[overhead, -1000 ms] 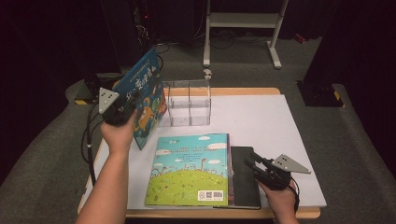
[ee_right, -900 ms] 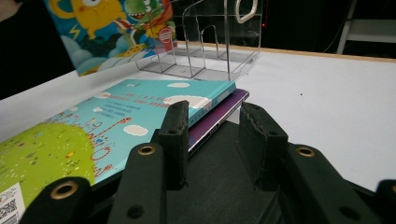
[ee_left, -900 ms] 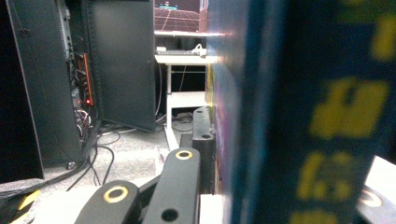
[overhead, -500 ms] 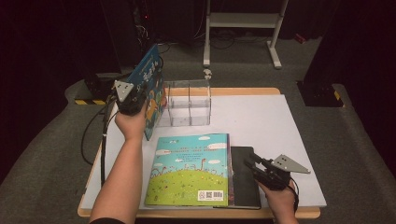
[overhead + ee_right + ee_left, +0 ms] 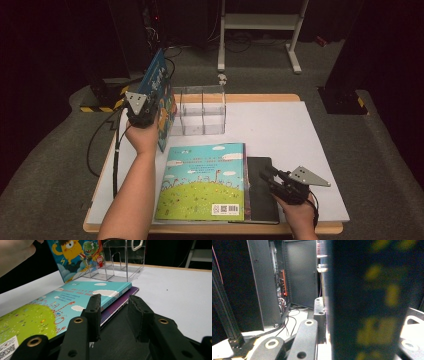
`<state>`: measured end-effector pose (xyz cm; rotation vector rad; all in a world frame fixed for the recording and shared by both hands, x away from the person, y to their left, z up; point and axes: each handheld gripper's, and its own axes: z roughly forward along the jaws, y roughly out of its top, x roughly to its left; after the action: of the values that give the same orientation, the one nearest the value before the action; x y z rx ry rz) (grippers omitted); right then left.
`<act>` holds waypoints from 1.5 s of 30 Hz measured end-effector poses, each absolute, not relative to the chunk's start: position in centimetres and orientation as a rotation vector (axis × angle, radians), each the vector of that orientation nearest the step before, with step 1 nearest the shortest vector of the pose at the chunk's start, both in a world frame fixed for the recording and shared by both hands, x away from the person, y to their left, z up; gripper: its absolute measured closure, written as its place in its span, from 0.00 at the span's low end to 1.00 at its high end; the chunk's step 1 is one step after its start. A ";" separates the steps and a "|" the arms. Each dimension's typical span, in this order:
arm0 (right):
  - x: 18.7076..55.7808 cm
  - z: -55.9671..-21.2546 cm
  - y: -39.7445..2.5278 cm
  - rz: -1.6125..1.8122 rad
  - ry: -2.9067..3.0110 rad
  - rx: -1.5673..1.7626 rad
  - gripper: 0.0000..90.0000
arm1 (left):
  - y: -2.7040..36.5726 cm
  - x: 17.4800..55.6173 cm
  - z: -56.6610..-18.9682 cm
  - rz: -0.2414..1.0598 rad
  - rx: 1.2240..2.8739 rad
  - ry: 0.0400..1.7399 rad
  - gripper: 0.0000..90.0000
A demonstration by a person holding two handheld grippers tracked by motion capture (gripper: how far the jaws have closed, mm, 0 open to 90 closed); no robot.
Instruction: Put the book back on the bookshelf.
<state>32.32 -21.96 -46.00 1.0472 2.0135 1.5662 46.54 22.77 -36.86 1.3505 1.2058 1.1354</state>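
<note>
My left gripper (image 5: 149, 111) is shut on a blue picture book (image 5: 160, 80) and holds it upright, nearly edge-on, at the left end of a clear acrylic divider stand (image 5: 202, 112). In the left gripper view the book (image 5: 367, 302) is a dark blur right against the jaws. A green-covered book (image 5: 205, 185) lies flat at the front of the table, on top of a purple-edged book (image 5: 125, 297) and a black book (image 5: 260, 200). My right gripper (image 5: 269, 176) rests low over the black book (image 5: 117, 342), open, with nothing between its fingers (image 5: 93, 312).
A white mat (image 5: 280, 130) covers the table, bare to the right of the books. The left gripper's cable (image 5: 105, 150) hangs off the left edge. Behind the table a white stand (image 5: 260, 25) and a dark cabinet (image 5: 299, 272) are on the floor.
My left gripper carried the blue book forward and to the right, up against the acrylic stand, turning it more edge-on. The right gripper stayed put.
</note>
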 end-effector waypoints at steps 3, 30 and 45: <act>32.2 -46.0 -21.8 1.571 2.012 1.038 0.70 | 22.7 46.4 -36.7 1.161 1.357 1.244 0.89; 32.2 -46.2 -21.1 1.547 2.056 1.019 0.63 | 24.8 44.0 -38.4 1.008 1.364 1.276 0.45; 32.6 -46.8 -20.5 1.509 2.111 1.024 0.51 | 26.3 37.7 -43.5 0.736 1.529 1.260 0.35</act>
<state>32.62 -20.47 -46.76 1.0244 2.1114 1.5091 37.69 26.32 -43.48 1.5293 1.2598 0.7357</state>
